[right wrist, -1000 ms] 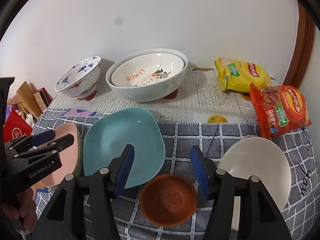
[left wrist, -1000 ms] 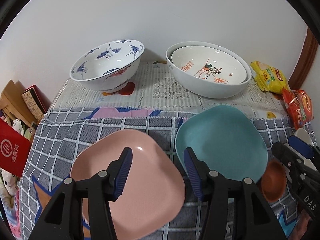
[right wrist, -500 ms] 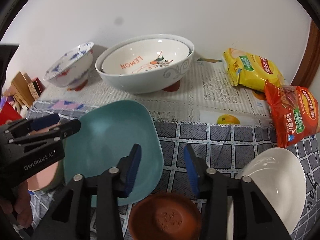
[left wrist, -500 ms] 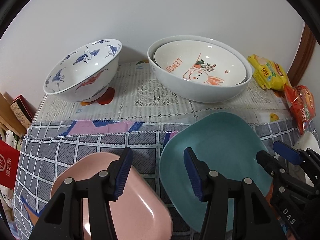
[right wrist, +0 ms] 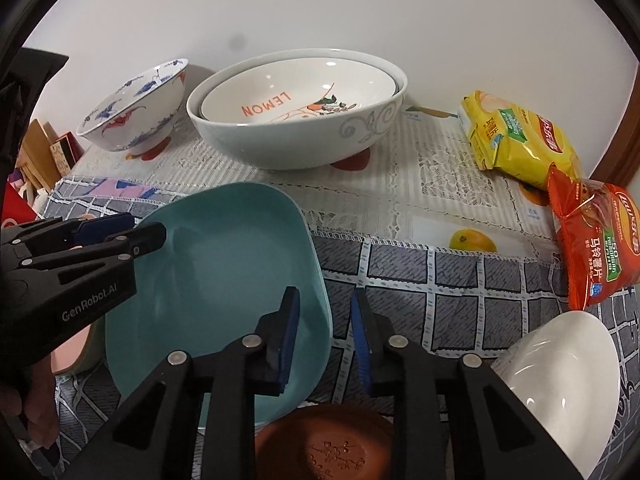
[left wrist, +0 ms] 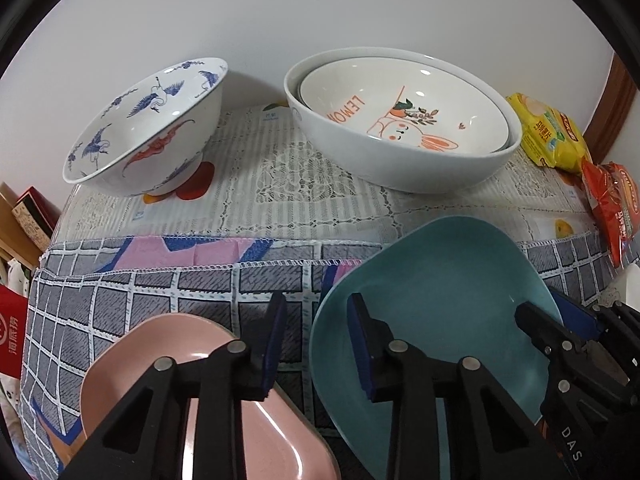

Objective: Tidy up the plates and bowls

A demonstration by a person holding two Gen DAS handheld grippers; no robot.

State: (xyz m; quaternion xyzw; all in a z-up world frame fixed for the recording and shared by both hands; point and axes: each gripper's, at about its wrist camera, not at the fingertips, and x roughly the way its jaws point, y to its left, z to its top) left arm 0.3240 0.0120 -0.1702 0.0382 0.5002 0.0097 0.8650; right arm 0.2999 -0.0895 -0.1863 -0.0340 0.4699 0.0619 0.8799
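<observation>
Checker: Progress?
Operator: Lemon bowl point(left wrist: 400, 108) nested in big bowl point(left wrist: 400, 168); rest unsorted. Left gripper point(left wrist: 318, 308), right gripper point(right wrist: 325, 296) closing, not clamped; teal plate point(left wrist: 440, 272) rim between each finger pair.

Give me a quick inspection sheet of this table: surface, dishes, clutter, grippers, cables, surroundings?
Surface: grey checked cloth in front, lace mat behind.
Job's things: teal plate, pink plate, crane-pattern bowl, LEMON bowl nested in a grey bowl, white dish, brown saucer.
Clutter: yellow snack bag, red snack bag.
Grippers: left gripper and right gripper both closing, each straddling a teal plate edge.
Cables: nothing seen.
Surroundings: white wall, boxes at left.
</observation>
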